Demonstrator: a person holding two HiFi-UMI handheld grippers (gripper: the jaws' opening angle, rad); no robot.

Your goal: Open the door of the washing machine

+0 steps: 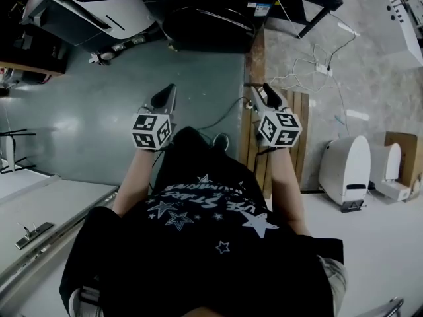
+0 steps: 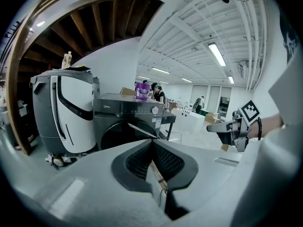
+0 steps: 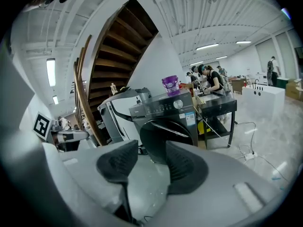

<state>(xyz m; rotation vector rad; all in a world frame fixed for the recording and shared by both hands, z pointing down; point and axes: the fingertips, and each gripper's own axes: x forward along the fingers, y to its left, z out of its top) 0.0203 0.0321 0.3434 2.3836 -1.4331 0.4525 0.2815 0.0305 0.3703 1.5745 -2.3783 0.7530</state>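
Ahead of me a wooden staircase point(image 3: 111, 56) climbs over a white-and-grey appliance point(image 2: 61, 112). A purple tub point(image 3: 170, 85) stands near a black metal table point(image 3: 218, 105). On the floor I see 1 white power strip point(image 1: 322, 68), 2 white units point(image 1: 347, 167) and a cardboard box point(image 1: 403, 154).

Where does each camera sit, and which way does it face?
Head view: on the person's head, facing steeply down; shows black shirt, forearms, left gripper, right gripper; washing machine ahead.
Left gripper view: on the left gripper, along its shut jaws toward the washing machine; the right gripper shows at right.
Right gripper view: on the right gripper, along its open jaws toward the washing machine; the left gripper shows at left.
Shared: all three see the washing machine; each gripper view sees the other gripper.
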